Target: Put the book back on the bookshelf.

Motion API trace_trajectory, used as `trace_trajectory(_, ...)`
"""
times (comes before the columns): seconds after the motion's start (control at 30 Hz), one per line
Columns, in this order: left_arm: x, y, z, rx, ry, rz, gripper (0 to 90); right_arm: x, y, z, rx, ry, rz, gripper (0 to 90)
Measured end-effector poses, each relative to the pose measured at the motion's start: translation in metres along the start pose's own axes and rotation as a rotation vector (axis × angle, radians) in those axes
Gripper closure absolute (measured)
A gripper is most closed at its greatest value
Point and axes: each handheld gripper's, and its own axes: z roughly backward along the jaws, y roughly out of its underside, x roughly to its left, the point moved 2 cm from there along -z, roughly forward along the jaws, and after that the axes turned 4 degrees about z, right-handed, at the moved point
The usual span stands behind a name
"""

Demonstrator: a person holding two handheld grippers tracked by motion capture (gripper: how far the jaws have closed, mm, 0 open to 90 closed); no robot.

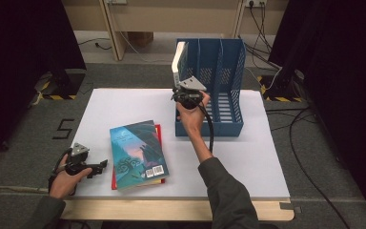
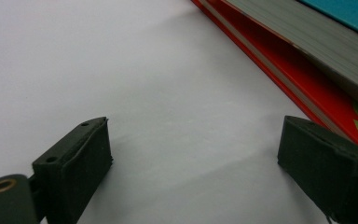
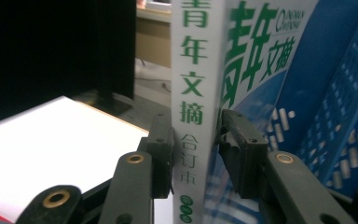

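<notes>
My right gripper [image 1: 180,87] is shut on the spine of a white book [image 1: 178,61] with green characters, held upright at the left end of the blue file rack [image 1: 228,125]. In the right gripper view both pads [image 3: 165,154] press the book's spine [image 3: 196,93], with the rack's perforated wall [image 3: 340,116] just to its right. I cannot tell whether the book's lower edge is inside the leftmost slot. My left gripper [image 1: 103,165] rests at the table's front left, open, pointing at a teal-covered book [image 1: 138,150] stacked on a red book [image 1: 158,131]. White tabletop lies between the left gripper's [image 2: 196,158] jaws.
A white sheet [image 1: 124,102] covers the table. The rack has several upright slots and stands at the back right of centre. The stacked books' edges [image 2: 307,56] lie just ahead and to the right of the left jaws. Cables run along the floor on the right [image 1: 305,157].
</notes>
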Motion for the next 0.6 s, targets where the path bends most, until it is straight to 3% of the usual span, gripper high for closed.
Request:
trace_trajectory(0.23, 0.0001, 0.0000, 0.0000, 0.000, 0.000, 0.001, 8.6, -0.0021, 0.0005, 0.0017, 0.000, 0.003, -0.012, 56.7)
trace_trajectory(0.47, 0.0000, 0.0000, 0.0000, 0.000, 0.000, 0.000, 8.6, 0.0000, 0.0027, 0.0033, 0.004, 0.004, 0.006, 47.3)
trace_trajectory(0.6, 0.0001, 0.0000, 0.0000, 0.000, 0.000, 0.001, 8.6, -0.0031, 0.0046, 0.0064, -0.001, 0.006, -0.013, 43.0)
